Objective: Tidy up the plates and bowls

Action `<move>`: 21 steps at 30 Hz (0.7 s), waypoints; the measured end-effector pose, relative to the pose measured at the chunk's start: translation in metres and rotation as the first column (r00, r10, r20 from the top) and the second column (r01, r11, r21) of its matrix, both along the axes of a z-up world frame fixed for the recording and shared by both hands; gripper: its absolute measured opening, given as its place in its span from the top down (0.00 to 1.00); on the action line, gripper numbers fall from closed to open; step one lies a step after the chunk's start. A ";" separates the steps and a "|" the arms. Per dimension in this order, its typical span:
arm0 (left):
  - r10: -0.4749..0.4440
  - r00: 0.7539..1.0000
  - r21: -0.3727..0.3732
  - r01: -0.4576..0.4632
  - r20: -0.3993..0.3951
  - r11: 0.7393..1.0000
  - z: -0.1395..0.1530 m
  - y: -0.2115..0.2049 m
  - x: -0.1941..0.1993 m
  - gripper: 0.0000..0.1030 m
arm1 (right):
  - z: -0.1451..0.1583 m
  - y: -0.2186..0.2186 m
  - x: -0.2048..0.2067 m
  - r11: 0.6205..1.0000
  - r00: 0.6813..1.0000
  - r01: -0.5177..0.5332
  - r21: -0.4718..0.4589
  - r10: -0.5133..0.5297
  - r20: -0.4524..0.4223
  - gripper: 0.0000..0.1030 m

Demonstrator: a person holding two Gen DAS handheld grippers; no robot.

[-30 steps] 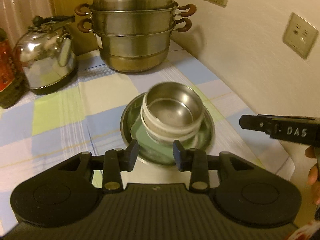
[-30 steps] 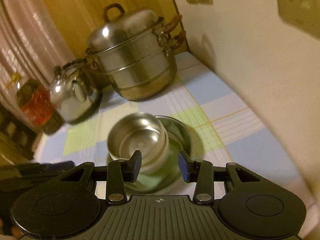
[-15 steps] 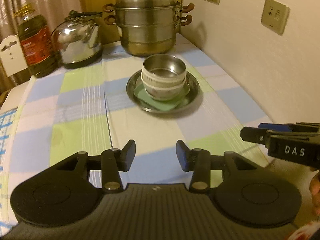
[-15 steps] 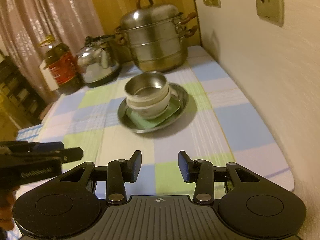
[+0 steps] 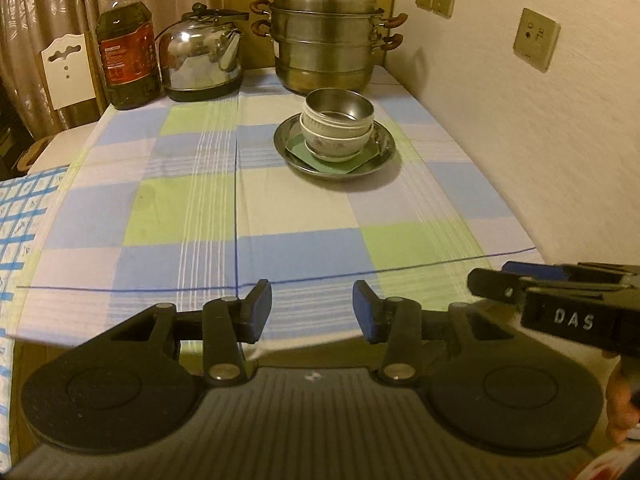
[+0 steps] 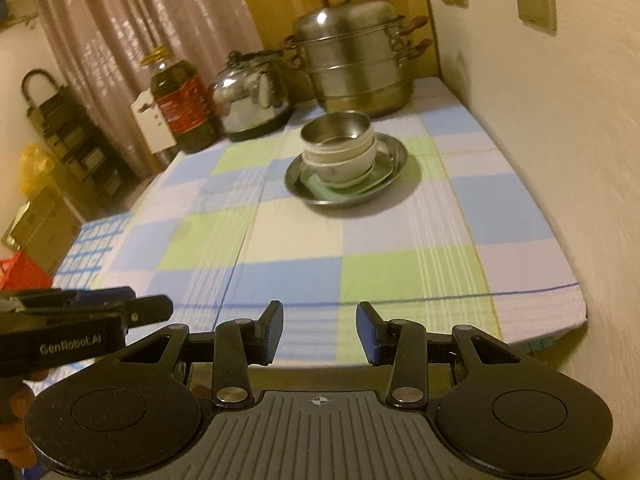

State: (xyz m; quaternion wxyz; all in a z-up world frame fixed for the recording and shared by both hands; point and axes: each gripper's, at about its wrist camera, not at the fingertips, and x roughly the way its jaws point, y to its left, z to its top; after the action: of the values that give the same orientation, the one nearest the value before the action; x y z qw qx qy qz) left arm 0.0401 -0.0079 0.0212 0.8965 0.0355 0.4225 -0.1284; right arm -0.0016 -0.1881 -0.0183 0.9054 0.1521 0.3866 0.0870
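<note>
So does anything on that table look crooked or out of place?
Slightly. The steel bowl on top of the white bowls sits tilted, off to one side, and the green square plate lies askew inside the round steel plate. Nothing looks spilled or broken.

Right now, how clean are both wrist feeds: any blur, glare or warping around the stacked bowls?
Left wrist: dim yellow light; steel bowl atop the white ceramic bowls is sharp, and the round steel plate casts a shadow. Right wrist: soft blur on that stack, glare on the shiny steel kettle, edges bowed by fisheye.
</note>
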 end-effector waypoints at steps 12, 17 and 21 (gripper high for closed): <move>-0.030 0.999 0.002 0.030 -0.013 1.000 -0.004 -0.005 -0.017 0.59 | -0.004 0.006 -0.014 1.000 1.000 -0.018 0.003 0.018 -0.024 0.60; -0.049 0.999 0.000 0.049 -0.011 0.999 -0.005 -0.005 -0.016 0.59 | -0.004 0.008 -0.015 1.000 0.999 -0.022 0.002 0.022 -0.032 0.60; -0.067 0.998 0.003 0.067 -0.010 0.998 -0.005 -0.006 -0.015 0.59 | -0.004 0.009 -0.015 1.000 0.999 -0.014 0.000 0.014 -0.031 0.60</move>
State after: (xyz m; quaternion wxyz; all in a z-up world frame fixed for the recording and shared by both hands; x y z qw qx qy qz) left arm 0.0251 -0.0140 0.0160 0.8895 0.0506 0.4259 -0.1576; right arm -0.0168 -0.1792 -0.0222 0.8988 0.1505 0.4017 0.0907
